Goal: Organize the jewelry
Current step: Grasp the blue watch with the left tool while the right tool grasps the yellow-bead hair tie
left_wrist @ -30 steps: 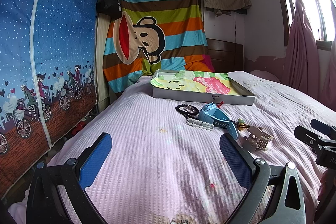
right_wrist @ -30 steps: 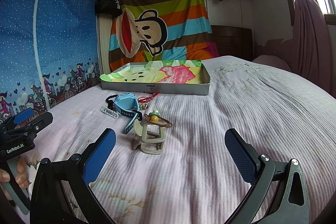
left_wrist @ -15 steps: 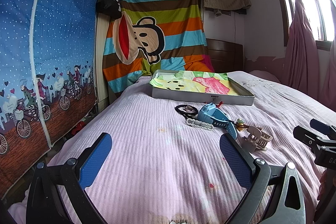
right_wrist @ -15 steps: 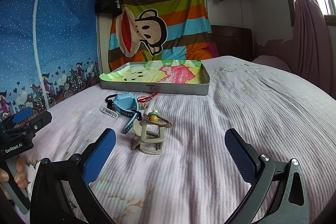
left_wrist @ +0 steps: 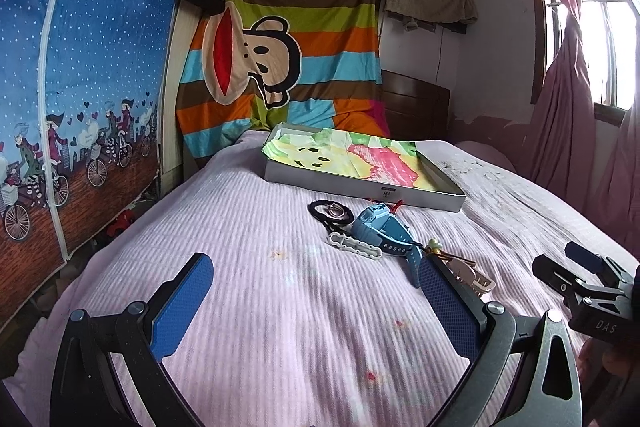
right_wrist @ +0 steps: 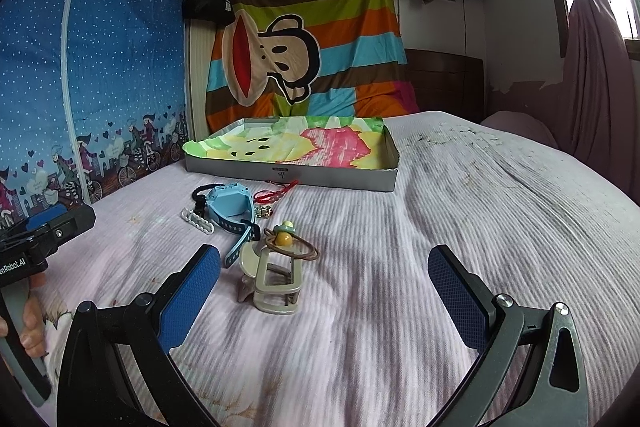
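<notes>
Between right hand-held gripper (right_wrist: 324, 287) fingers: beige hair claw (right_wrist: 272, 281), untouched.

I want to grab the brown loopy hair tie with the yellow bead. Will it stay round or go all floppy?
Probably floppy: the hair tie is a thin cord lying in loose loops on the bed sheet. It looks light, so the bead end would likely dangle. It lies up against the beige hair claw, so it may snag or drag it.

Beige hair claw (left_wrist: 474, 277) half hidden behind fingers (left_wrist: 446, 303); red cord (right_wrist: 280, 191) maybe bracelet.
</notes>
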`<state>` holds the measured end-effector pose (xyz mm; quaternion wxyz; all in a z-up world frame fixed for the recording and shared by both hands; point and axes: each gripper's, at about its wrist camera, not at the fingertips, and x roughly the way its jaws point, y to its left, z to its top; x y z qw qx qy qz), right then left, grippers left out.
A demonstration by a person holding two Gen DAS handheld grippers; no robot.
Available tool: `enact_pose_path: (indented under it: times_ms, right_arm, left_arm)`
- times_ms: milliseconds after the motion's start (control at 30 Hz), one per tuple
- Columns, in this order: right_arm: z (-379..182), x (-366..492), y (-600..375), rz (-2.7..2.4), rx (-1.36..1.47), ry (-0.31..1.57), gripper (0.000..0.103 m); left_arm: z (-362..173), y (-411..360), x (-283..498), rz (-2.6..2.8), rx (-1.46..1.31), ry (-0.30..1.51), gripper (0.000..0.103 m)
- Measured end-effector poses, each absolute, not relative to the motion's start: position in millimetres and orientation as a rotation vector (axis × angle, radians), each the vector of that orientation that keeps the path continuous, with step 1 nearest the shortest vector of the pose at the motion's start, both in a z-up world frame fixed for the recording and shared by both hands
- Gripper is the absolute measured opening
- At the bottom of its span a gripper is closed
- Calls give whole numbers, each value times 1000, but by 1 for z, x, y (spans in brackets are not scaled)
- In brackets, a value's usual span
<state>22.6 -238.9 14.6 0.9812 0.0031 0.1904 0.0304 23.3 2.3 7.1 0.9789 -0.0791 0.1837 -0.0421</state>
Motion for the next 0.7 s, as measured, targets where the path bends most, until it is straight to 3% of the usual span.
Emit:
enact_pose_path:
  times_ms: [300,433,700]
  right_arm:
    - [21,68,-255,152,60,461,102]
    - [23,92,-259,186,43,491,101]
    - [12,139,-254,277,7,565,71]
  left_arm:
    - [12,-5,56,-172,-214,442,103]
    - [13,-15,73,-221,-217,477,95]
    - [14,-29,114,-267,-180,558,77]
